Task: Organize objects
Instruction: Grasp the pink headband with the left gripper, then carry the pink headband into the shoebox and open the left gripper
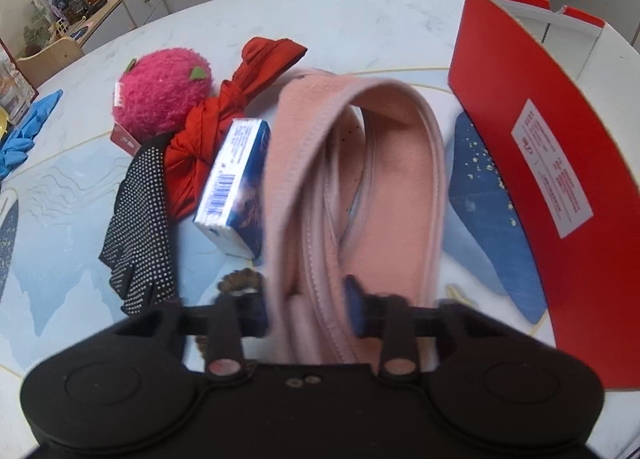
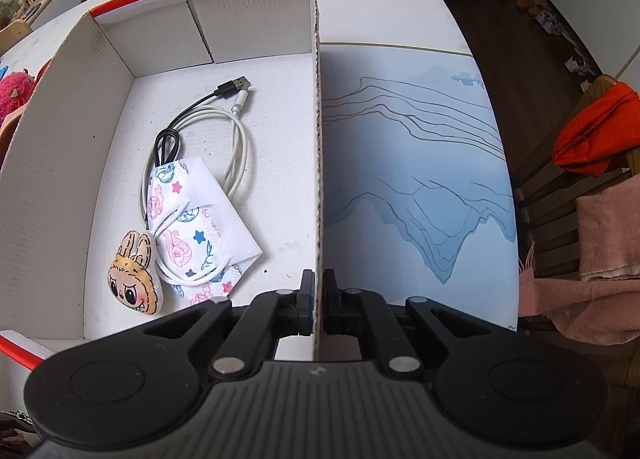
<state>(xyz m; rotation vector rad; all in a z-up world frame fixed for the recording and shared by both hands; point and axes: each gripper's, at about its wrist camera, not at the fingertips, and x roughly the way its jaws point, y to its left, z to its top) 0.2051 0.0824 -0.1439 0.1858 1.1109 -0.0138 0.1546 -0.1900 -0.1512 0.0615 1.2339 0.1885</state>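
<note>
A pink fleece band (image 1: 360, 163) lies looped on the table beside the red box (image 1: 540, 139). My left gripper (image 1: 306, 309) is down over its near end, and the fabric is bunched between the two blue pads, which press on it. In the right wrist view, my right gripper (image 2: 318, 299) is shut on the top edge of the box's cardboard side wall (image 2: 317, 139). Inside the box lie a black and a white cable (image 2: 224, 127), a patterned face mask (image 2: 200, 219) and a small bunny-eared plush charm (image 2: 134, 279).
Left of the band lie a blue-and-white carton (image 1: 236, 183), a knotted red cloth (image 1: 224, 115), a pink plush ball (image 1: 160, 95), a black dotted glove (image 1: 140, 219), a brown hair tie (image 1: 240, 281) and a blue cloth (image 1: 24, 135). A chair draped with orange cloth (image 2: 596, 127) stands right of the table.
</note>
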